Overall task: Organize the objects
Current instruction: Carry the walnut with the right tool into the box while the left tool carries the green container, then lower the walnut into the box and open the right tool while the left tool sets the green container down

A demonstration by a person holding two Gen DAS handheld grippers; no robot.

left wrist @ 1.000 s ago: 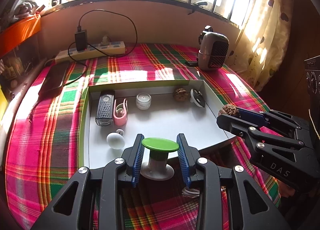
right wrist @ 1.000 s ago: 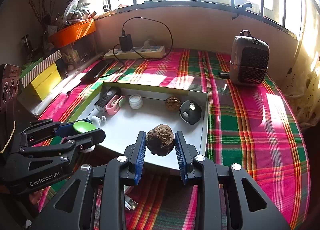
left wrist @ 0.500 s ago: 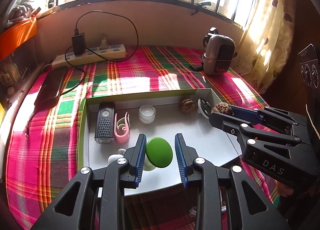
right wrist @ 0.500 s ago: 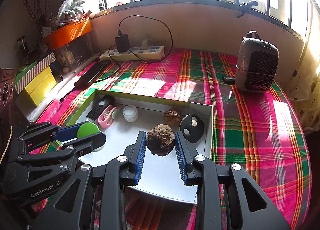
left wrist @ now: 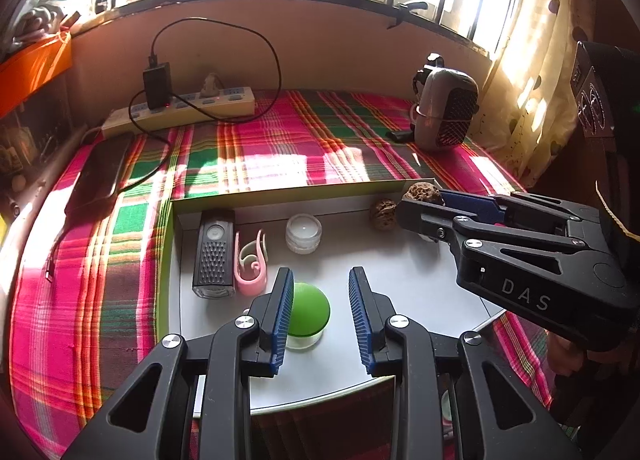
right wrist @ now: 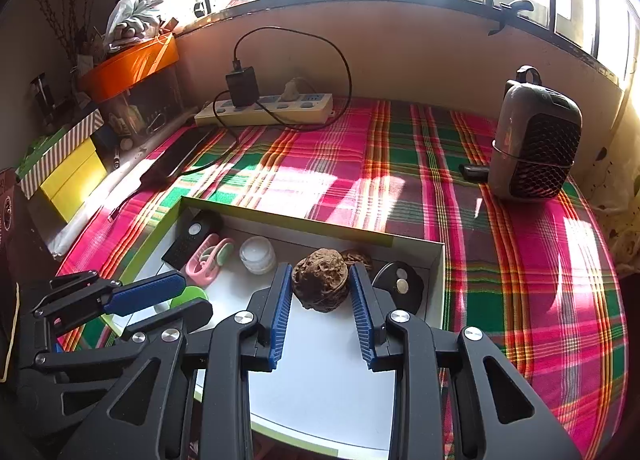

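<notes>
A white tray with a green rim lies on the plaid cloth. My left gripper hangs over its near part, jaws closing. Between them a green-capped clear piece rests on the tray floor; it touches the left pad, and a gap shows to the right pad. My right gripper is shut on a brown wrinkled nut over the tray's far right corner. The left wrist view shows the right gripper beside a second nut.
Along the tray's far side lie a black light, a pink clip, a small clear jar and a black round disc. On the cloth behind are a power strip, a phone and a small heater.
Both grippers moved forward over the tray. The green-capped piece, gripped upright before, tipped and now sits on the tray floor against the left pad. The right gripper carried the nut toward the far corner.
</notes>
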